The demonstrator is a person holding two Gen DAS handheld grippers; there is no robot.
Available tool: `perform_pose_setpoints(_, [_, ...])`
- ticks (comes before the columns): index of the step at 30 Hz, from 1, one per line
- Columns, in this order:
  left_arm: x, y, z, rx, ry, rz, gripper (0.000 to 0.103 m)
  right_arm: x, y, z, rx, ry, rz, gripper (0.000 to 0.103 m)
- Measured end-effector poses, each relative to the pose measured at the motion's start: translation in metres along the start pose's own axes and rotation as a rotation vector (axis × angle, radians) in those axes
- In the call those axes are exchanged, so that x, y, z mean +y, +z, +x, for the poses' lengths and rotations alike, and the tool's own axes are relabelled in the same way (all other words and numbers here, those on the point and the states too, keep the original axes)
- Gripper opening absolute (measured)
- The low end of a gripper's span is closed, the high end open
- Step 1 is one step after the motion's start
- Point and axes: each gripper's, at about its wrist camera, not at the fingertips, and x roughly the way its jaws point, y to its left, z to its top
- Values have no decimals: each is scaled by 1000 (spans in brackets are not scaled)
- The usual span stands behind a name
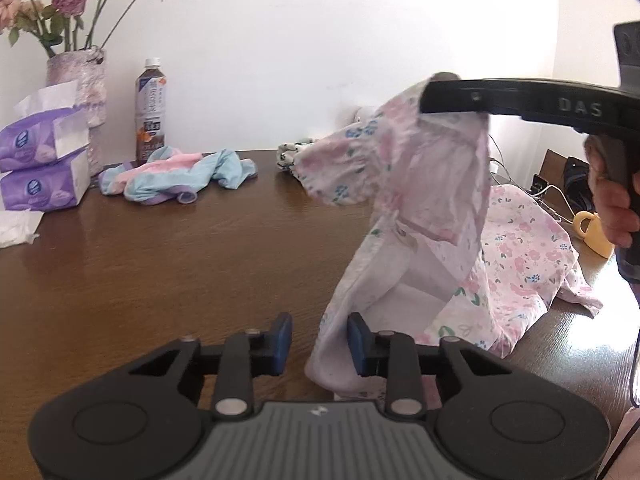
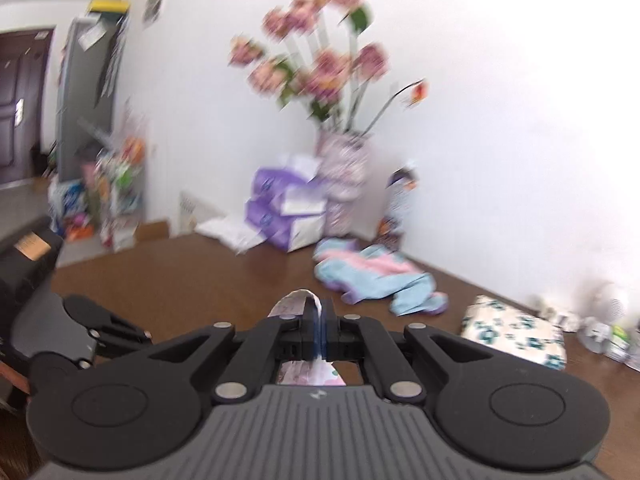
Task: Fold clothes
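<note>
A pink floral garment (image 1: 436,216) hangs up from the brown table (image 1: 160,264), its lower half still spread on the wood at the right. My right gripper (image 2: 319,320) is shut on a fold of that cloth (image 2: 296,300); in the left wrist view it shows side-on at the top right (image 1: 432,100), held by a hand (image 1: 612,200). My left gripper (image 1: 320,342) is open low over the table. The garment's hanging bottom edge drapes by its right blue pad (image 1: 358,344). The left pad (image 1: 282,340) is bare.
A pastel blue and pink garment (image 1: 176,178) lies crumpled at the back. A folded white cloth with teal flowers (image 2: 516,332) sits near the wall. Tissue packs (image 1: 44,160), a flower vase (image 1: 80,80) and a bottle (image 1: 151,112) stand back left. A yellow cup (image 1: 592,232) is far right.
</note>
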Motion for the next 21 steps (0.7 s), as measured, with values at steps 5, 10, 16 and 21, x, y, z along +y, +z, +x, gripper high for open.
perform_pose_setpoints(5, [-29, 12, 9, -24, 1, 112, 1, -30, -41, -41, 38, -151, 82, 1])
perform_pose_setpoints(10, [-61, 13, 6, -61, -18, 229, 1, -38, -73, -49, 171, -204, 47, 2])
perform_pose_setpoints(16, [-88, 16, 0, -98, -15, 338, 1, -30, -90, -51, 267, -215, -109, 44])
perform_pose_setpoints(21, [-93, 17, -5, -111, -2, 356, 1, -13, -88, -32, 336, -141, -263, 44])
